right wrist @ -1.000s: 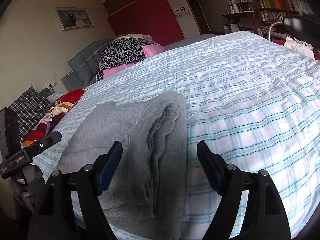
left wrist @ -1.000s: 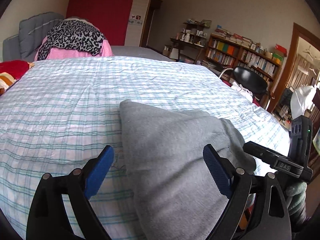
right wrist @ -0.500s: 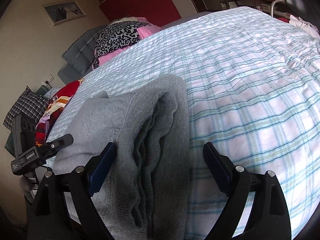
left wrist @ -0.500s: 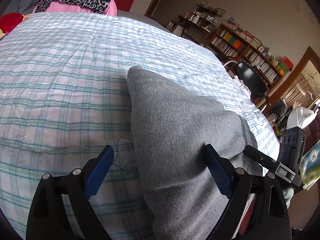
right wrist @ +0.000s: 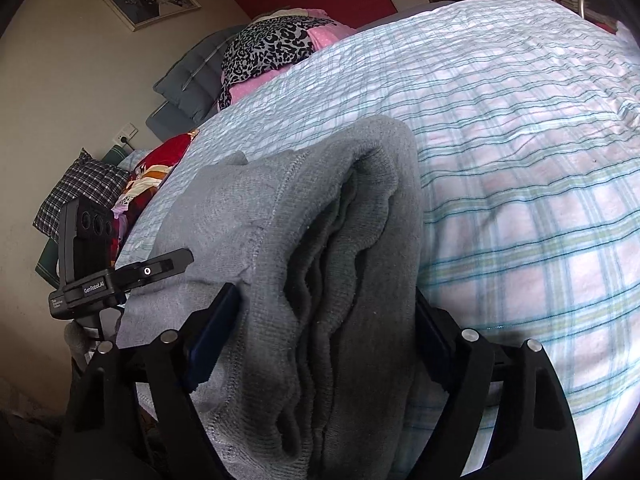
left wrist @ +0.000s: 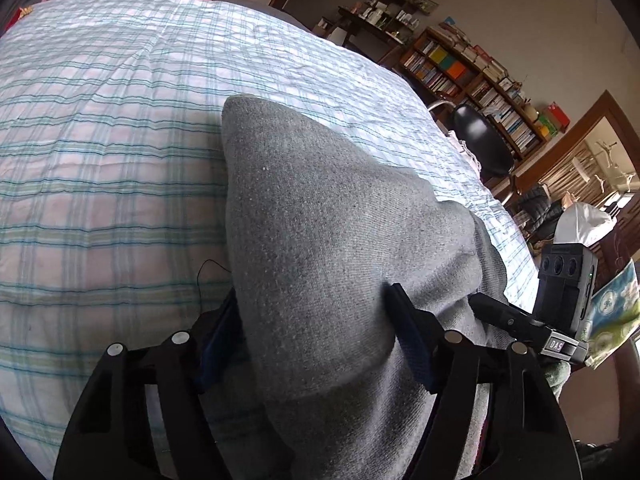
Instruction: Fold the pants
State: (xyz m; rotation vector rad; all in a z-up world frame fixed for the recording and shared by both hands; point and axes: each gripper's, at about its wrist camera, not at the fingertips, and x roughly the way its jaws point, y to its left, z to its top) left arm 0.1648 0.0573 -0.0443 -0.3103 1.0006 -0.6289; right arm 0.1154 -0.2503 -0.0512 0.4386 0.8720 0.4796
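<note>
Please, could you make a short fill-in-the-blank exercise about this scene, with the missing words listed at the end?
1. The folded pants are made of soft ____ fabric.
2. They lie on a checked white and teal bed cover, near its ____ edge.
3. The jaws of both the left gripper and the right gripper are closed on the ____.
4. At the far end of the bed, a ____-print cloth lies on a pink pillow.

Missing words: grey; near; pants; leopard
</note>
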